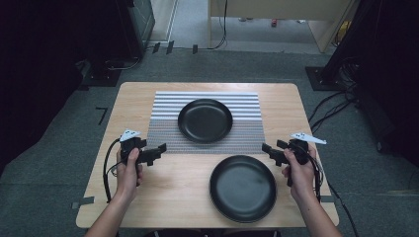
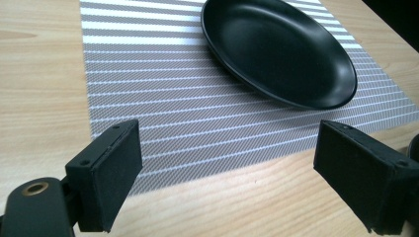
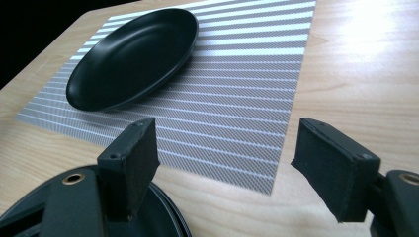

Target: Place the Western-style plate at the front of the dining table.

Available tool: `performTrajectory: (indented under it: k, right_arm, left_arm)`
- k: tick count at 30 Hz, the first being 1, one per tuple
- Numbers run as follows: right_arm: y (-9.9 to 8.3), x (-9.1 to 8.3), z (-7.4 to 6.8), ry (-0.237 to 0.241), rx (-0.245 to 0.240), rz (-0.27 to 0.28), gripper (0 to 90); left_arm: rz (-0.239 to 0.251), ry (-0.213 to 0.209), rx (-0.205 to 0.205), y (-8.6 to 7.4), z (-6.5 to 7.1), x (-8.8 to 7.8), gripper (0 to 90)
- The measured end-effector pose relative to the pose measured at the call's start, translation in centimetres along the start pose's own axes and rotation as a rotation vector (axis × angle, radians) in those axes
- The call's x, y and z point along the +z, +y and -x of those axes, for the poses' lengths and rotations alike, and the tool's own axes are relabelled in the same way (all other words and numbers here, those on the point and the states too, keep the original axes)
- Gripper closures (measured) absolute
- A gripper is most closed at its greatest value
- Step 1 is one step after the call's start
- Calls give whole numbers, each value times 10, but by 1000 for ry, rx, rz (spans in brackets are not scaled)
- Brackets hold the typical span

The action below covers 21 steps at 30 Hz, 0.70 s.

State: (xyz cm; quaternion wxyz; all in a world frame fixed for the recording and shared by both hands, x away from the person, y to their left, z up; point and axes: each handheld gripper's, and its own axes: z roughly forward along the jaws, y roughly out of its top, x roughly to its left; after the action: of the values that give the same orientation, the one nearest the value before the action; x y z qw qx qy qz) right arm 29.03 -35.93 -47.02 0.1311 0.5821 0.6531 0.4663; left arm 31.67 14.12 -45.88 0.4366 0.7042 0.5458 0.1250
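Note:
A black plate rests on a grey striped placemat in the middle of the wooden table. A second black plate lies on bare wood near the front edge, and its rim shows under the right gripper's left jaw. My left gripper hovers at the mat's near left corner, open and holding nothing. My right gripper hangs off the mat's near right corner, beside the front plate, also open with nothing between its jaws.
Grey carpet surrounds the table. Dark equipment stands at the far left and a black stand with cables at the right. Tape marks sit at the table's front left corner. Bare wood lies left of the front plate.

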Motion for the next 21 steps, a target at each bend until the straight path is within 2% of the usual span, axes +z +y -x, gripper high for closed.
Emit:
performTrajectory:
  k: [5, 11, 21]
  right_arm:
    - [-8, -9, 6, -3, 9, 5, 245]
    - [-17, -23, 16, -19, 25, 15, 246]
    - [-36, -46, 34, -52, 62, 36, 249]
  left_arm:
    - [-3, -6, 9, -11, -2, -9, 108]
    - [-3, 11, 12, -24, -7, -20, 107]
    - [19, 39, -24, -37, -26, -41, 106]
